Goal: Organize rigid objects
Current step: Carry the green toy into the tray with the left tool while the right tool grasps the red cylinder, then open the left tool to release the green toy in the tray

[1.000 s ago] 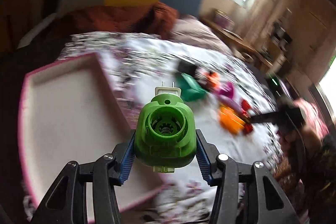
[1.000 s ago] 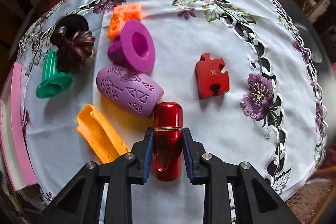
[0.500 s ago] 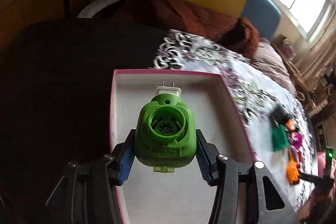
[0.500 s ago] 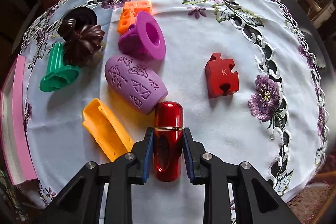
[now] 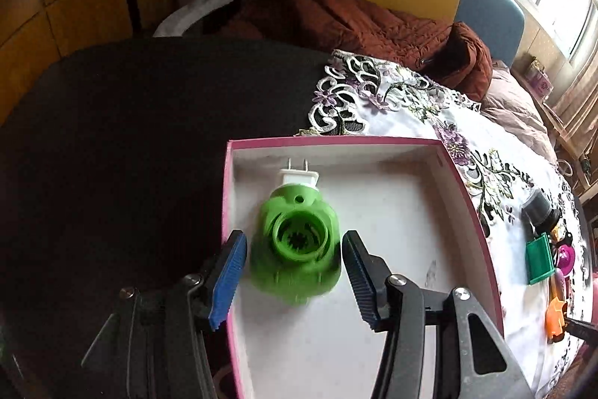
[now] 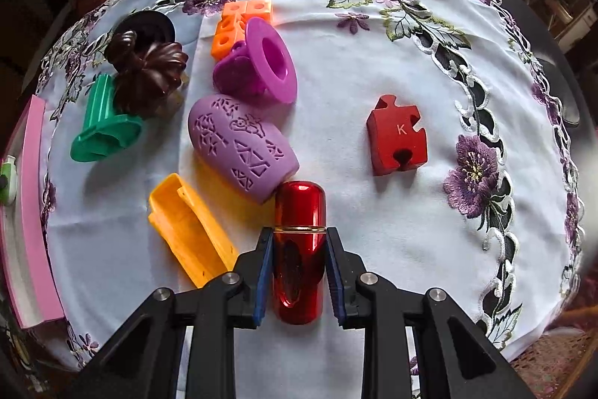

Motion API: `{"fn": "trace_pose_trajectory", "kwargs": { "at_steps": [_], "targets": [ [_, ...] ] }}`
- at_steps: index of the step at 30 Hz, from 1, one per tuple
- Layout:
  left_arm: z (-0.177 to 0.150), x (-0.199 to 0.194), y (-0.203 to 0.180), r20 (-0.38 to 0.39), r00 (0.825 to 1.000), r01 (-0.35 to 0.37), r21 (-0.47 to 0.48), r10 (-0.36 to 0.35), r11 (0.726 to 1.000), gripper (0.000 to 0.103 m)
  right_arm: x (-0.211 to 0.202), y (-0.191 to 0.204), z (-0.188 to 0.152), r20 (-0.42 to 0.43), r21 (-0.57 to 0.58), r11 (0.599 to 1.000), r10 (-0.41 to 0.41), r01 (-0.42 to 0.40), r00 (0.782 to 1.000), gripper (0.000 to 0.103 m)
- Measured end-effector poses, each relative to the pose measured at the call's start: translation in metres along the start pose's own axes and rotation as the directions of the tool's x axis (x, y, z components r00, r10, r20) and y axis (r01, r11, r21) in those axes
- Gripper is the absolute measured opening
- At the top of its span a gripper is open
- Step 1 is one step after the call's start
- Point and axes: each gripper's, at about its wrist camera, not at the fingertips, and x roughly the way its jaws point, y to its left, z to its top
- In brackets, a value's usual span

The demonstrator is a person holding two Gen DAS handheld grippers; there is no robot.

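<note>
Released a moment ago, the green plug (image 5: 295, 245) now lies in the pink-rimmed box (image 5: 403, 140), between the left tongs' (image 5: 295, 281) wide-spread jaws and clear of both pads. Over on the right, the tongs (image 6: 299, 270) clamp the red tube (image 6: 299, 249), with the purple cup (image 6: 243, 146) just ahead-left and the red puzzle piece (image 6: 397, 136) ahead-right.

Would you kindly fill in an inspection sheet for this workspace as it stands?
Surface: white floral tablecloth over dark table.
Job's things: green plug-in device in pink-rimmed box; red capsule; red K puzzle piece; purple cup; yellow channel.
Clutter: nothing seen.
Grippers: left claw open around the device; right claw shut on the capsule.
Cables: nothing seen.
Surroundings: rust blanket, window.
</note>
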Motion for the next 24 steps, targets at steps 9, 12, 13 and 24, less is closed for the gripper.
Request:
{"fn": "trace_pose_trajectory", "kwargs": {
  "at_steps": [9,12,13,24],
  "targets": [
    [-0.050,-0.064,-0.010,0.100,0.995,-0.004,0.007,0.003,1.000,0.054,0.000,0.001,0.000,0.009,-0.013,1.000,-0.012,0.012,1.000,0.027],
    [-0.068,-0.083,-0.020,0.127,0.992,0.002,0.025,-0.005,1.000,0.054,0.001,0.002,-0.001,0.015,-0.017,1.000,-0.017,0.018,1.000,0.027],
    [-0.072,-0.088,-0.024,0.128,0.992,0.010,0.030,-0.013,1.000,0.054,0.001,0.002,-0.001,0.016,-0.018,1.000,-0.019,0.020,1.000,0.027],
    [-0.106,-0.118,-0.048,0.161,0.986,0.026,0.074,-0.037,0.997,0.054,0.001,0.013,-0.005,0.027,-0.044,0.998,-0.048,0.049,0.999,0.028]
  ]
}}
